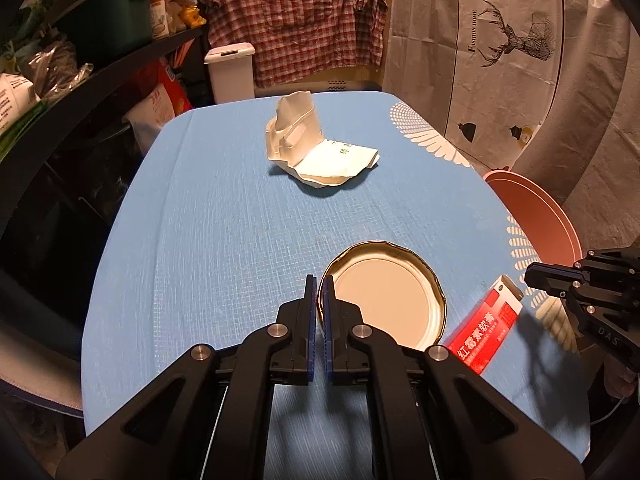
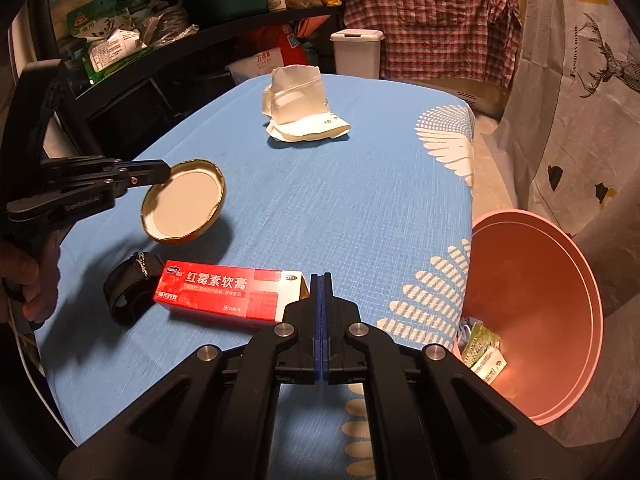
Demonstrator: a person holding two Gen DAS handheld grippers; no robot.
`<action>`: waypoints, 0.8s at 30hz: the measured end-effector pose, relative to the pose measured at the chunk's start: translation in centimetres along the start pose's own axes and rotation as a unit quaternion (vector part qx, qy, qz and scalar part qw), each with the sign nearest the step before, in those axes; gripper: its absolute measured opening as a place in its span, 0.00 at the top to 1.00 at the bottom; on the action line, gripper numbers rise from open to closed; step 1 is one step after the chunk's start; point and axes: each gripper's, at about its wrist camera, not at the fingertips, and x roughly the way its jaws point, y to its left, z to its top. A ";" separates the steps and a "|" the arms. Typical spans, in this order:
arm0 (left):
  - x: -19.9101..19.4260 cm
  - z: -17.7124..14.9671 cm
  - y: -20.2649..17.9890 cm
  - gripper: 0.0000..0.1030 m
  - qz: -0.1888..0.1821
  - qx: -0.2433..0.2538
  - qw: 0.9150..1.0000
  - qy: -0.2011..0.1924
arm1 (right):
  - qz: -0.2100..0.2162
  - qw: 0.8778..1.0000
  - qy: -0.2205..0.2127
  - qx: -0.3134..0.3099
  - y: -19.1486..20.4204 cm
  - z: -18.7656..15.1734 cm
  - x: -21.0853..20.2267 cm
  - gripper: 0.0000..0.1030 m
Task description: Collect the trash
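Observation:
My left gripper (image 1: pixel 319 284) is shut on the rim of a gold jar lid (image 1: pixel 384 294) and holds it tilted above the blue tablecloth; the lid also shows in the right wrist view (image 2: pixel 184 202) with the left gripper (image 2: pixel 162 176) clamped on its edge. A red medicine box (image 2: pixel 228 290) lies on the cloth just left of my right gripper (image 2: pixel 322 280), which is shut and empty. The box also shows in the left wrist view (image 1: pixel 486 330). A crumpled white paper bag (image 1: pixel 316 140) sits at the far middle of the table (image 2: pixel 304 108).
A pink trash bin (image 2: pixel 560 300) stands off the table's right edge with small packets inside. A black strap (image 2: pixel 128 288) lies left of the box. Shelves with goods stand at left, a white lidded bin (image 1: pixel 232 72) beyond the table.

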 end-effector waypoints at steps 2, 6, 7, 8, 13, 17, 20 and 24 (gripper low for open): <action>-0.3 0.0 0.1 0.97 -0.001 -0.002 1.000 -0.002 | -0.005 1.000 0.011 0.003 0.0 -0.1 0.4 0.95; -0.7 -0.1 0.2 0.97 -0.004 -0.002 1.000 -0.006 | -0.010 1.000 0.018 0.004 0.1 -0.1 0.7 0.95; -0.7 -0.1 0.2 0.97 -0.004 -0.002 1.000 -0.006 | -0.007 1.000 0.020 0.007 0.0 -0.1 0.8 0.95; -0.8 -0.1 0.3 0.97 -0.005 -0.001 1.000 -0.006 | -0.005 1.000 0.020 0.010 0.0 -0.2 0.7 0.95; -1.0 -0.2 0.3 0.97 -0.007 0.000 1.000 -0.007 | -0.005 1.000 0.017 0.014 0.1 -0.1 0.6 0.95; -1.1 -0.2 0.4 0.97 -0.009 0.000 1.000 -0.008 | -0.014 1.000 0.006 0.014 0.1 -0.1 0.3 0.55; -1.1 -0.1 0.3 0.97 -0.011 0.001 1.000 -0.009 | -0.015 1.000 0.006 0.019 -0.2 0.0 0.3 0.56; -1.1 -0.1 0.3 0.97 -0.011 0.001 1.000 -0.009 | -0.013 0.999 0.022 0.020 -0.4 -0.3 1.0 0.59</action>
